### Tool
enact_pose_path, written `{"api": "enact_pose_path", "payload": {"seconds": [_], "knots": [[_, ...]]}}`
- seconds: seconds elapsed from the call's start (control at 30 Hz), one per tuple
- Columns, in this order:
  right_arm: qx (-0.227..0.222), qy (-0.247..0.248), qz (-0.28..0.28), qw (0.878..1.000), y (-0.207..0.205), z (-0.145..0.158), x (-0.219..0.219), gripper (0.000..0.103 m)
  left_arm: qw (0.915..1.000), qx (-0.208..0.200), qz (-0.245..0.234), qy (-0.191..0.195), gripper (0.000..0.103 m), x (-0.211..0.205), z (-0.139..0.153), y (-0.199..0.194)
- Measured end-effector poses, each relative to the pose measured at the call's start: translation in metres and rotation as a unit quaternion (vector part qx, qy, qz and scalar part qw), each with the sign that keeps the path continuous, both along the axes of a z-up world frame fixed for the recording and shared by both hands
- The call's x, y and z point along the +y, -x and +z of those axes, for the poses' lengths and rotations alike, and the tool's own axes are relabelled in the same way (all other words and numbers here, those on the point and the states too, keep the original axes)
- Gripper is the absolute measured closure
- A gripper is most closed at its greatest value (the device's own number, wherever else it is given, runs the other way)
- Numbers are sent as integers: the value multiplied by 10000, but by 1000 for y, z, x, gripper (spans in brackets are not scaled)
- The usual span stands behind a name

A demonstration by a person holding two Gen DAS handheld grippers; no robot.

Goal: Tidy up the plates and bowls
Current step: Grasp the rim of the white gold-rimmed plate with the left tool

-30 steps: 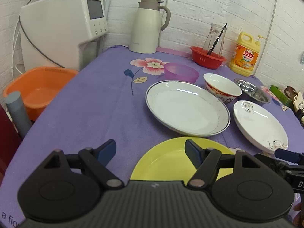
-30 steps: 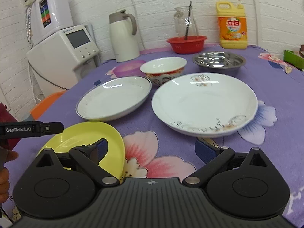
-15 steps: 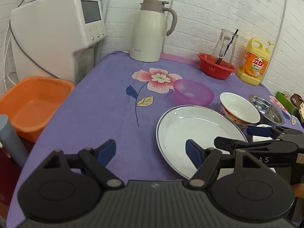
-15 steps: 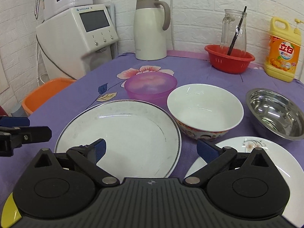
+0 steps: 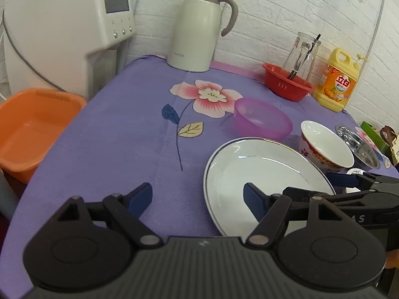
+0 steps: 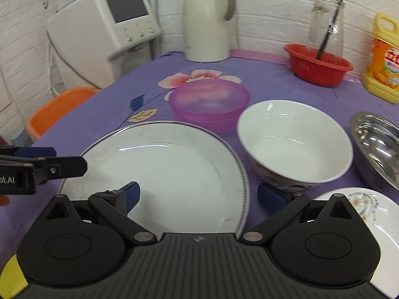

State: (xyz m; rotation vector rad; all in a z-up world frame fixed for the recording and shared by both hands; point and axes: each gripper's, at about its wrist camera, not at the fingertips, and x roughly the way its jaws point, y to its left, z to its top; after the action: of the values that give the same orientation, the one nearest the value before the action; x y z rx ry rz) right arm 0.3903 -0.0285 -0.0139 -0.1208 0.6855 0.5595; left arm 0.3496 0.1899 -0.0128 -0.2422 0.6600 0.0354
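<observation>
- Left gripper (image 5: 198, 199) spread wide, nothing between the blue pads, low centre of the left wrist view, straddling the left rim of the grey-rimmed white plate (image 5: 261, 182).
- Right gripper (image 6: 198, 196) likewise spread and empty, low centre of the right wrist view, one pad over the same plate's inside, the other just in front of the white bowl with red pattern (image 6: 294, 142).
- Grey-rimmed white plate lying flat on the purple flowered surface (image 5: 124, 134), centre right of the left wrist view.
- Translucent purple bowl (image 5: 261, 120) just behind the plate, upright.
- Steel bowl (image 6: 379, 147) at the right edge of the right wrist view, beside the white bowl.
- White plate with flower print (image 6: 369, 214) in the lower right; sliver of yellow plate (image 6: 12, 276) in the lower left corner.
- Along the brick wall at the top: cream thermos jug (image 5: 199, 27), red basket (image 5: 286, 84) holding a glass carafe (image 5: 301, 52), yellow detergent bottle (image 5: 336, 82).
- Orange basin (image 5: 32, 129) off the surface at the left edge.
</observation>
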Motion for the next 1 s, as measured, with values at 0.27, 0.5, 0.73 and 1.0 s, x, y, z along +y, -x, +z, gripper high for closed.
{"api": "enact_pose_path", "payload": {"seconds": [0.27, 0.5, 0.73, 1.0], "knots": [[-82, -81, 149, 9998, 2, -6, 1, 0, 9991, 269, -74, -319, 30, -13, -15, -26], [-179, 266, 216, 9993, 5, -8, 8, 0, 9978, 332, -280, -507, 30, -14, -15, -27], [-6, 188, 511, 9985, 6, -10, 20, 0, 9986, 260, -293, -361, 30, -7, -12, -21], [-130, 76, 543, 9984, 10, -14, 15, 0, 9975, 259, -606, -266, 32, -17, -13, -23]]}}
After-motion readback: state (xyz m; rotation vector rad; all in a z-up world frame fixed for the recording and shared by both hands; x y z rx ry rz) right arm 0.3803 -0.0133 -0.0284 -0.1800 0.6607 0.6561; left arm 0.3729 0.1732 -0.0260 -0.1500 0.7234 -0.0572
